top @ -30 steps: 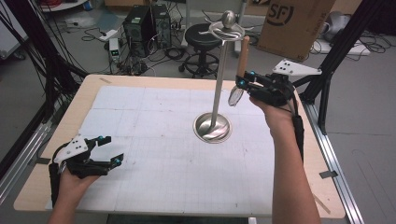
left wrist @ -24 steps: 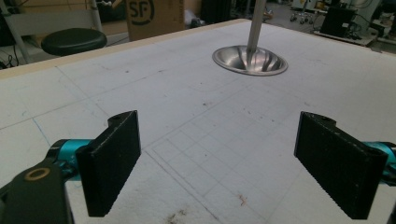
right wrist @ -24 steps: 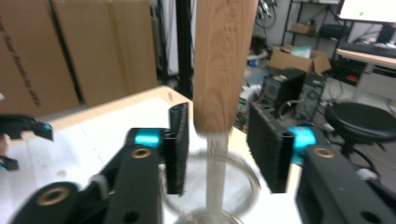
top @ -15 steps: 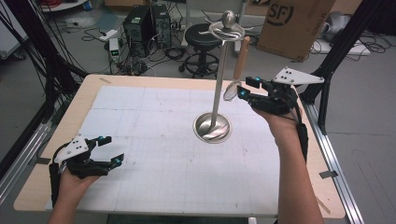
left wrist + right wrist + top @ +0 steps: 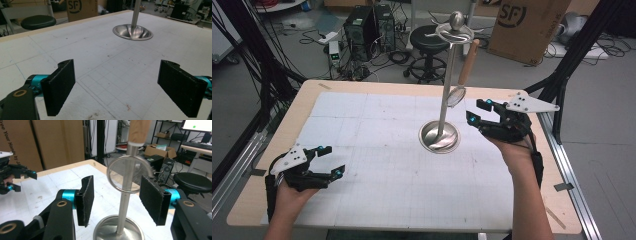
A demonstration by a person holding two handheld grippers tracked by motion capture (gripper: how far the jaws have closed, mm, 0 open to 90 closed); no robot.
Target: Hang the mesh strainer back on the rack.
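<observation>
Ahead of the right gripper (image 5: 115, 201), level with its jaws, the strainer (image 5: 129, 173) hangs upright from the stand (image 5: 447, 95), handle up. The jaws have just been opening, gripping nothing. The left gripper (image 5: 328, 161) gapes empty, well apart.

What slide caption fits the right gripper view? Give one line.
Right gripper, jaws just opened, faces a wooden-handled strainer hanging on the steel stand.

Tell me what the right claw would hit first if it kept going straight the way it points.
Probably the round strainer head hanging on the stand: in the right gripper view it sits just ahead of the right claw, whose open jaws have just been opening, with nothing between them. The post stands right behind; depth is unclear.
</observation>
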